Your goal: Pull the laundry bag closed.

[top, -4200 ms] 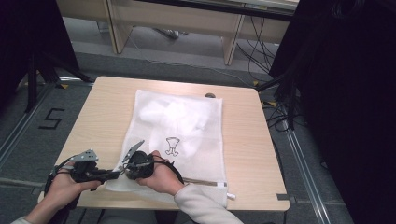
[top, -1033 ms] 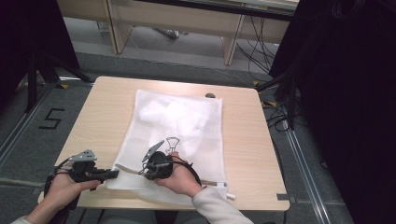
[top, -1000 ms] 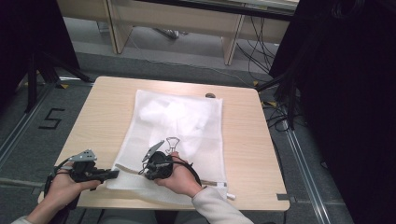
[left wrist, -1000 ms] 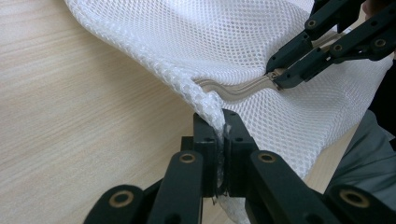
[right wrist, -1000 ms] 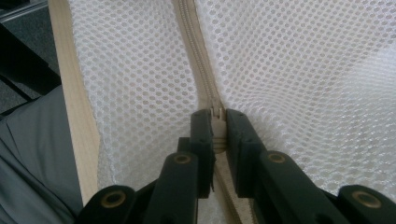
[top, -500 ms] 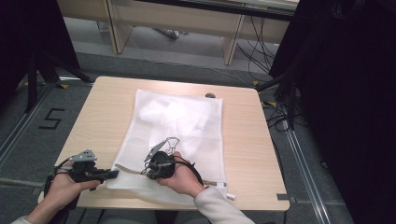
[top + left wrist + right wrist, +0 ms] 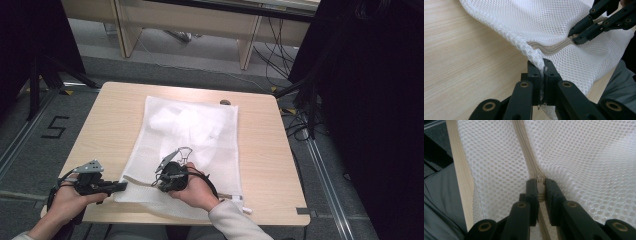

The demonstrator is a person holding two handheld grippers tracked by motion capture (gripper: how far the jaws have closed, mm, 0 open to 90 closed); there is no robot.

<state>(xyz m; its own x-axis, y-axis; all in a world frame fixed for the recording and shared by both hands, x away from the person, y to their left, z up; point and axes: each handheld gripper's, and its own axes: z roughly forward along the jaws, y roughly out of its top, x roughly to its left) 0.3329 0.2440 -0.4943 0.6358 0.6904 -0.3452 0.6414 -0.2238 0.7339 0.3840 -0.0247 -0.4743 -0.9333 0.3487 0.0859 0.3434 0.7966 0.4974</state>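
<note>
A white mesh laundry bag (image 7: 200, 130) lies flat on the wooden table (image 7: 115, 110) with white cloth inside it. My left gripper (image 7: 122, 185) is shut on the bag's near left corner (image 7: 535, 53), the mesh pinched between its pads. My right gripper (image 7: 156, 183) rests on the bag's near edge, shut on the beige zipper pull (image 7: 540, 191). The zip (image 7: 524, 140) runs straight ahead of it. In the left gripper view the right gripper (image 7: 572, 37) holds the zip's slider at the upper right, and a short stretch of zip (image 7: 549, 48) lies between the two grippers.
A small dark object (image 7: 225, 102) sits at the table's far edge. The table's near edge (image 7: 461, 175) lies close under both hands, with a grey sleeve (image 7: 230, 225) beside it. Dark curtains (image 7: 370, 100) stand on the right, and cables (image 7: 295, 115) lie on the floor.
Since the oldest frame my right gripper has slid a little to the right along the zip, away from the left gripper. Over the last second neither hand has visibly moved.
</note>
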